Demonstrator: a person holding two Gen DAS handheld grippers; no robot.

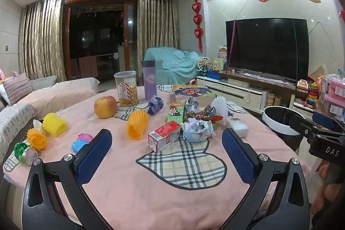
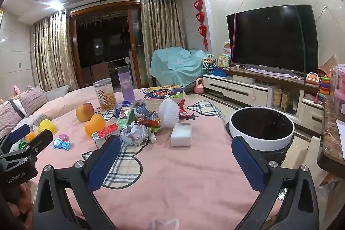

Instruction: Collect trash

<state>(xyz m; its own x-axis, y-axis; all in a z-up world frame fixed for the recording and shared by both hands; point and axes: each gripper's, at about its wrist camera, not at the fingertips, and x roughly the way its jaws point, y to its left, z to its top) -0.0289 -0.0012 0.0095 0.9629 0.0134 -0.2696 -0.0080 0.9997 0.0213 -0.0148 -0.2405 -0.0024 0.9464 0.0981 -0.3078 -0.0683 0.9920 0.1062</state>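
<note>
Left wrist view is showing the trash heaped mid-counter, and the piece lying most squarely ahead of the left gripper (image 1: 167, 143) is the red carton (image 1: 164, 137). It is lying on its side on the pink cloth (image 1: 172, 197), just beyond the fingertips and roughly centred between them, its long axis running diagonally from near-left to far-right. So the jaws, which are standing spread wide with nothing between them, are facing it at a slant; I judge a small wrist turn would be needed to close across its narrow sides rather than along its length.

Just right of the carton, touching or nearly so, a paper ball (image 1: 198, 130) is sitting, and behind both are wrappers (image 1: 207, 115), a green carton (image 1: 175, 115) and a white foam net (image 1: 220, 108). An orange net (image 1: 137, 124) is lying to the carton's left, with a yellow one (image 1: 54, 124) further left.

In the right wrist view the right gripper (image 2: 175, 149) is likewise gaping and empty, and the paper ball (image 2: 134, 134) is lying ahead of it, just past its left finger, with the red carton (image 2: 105, 133) partly hidden behind that finger. The bin (image 2: 262, 130) is standing off the counter's right edge, just beyond the right finger, so the right hand is the nearer one for dropping. A white block (image 2: 181, 135) is resting between the heap and the bin.

By my reading, the left hand is better placed for the carton, the right for the ball.
</note>
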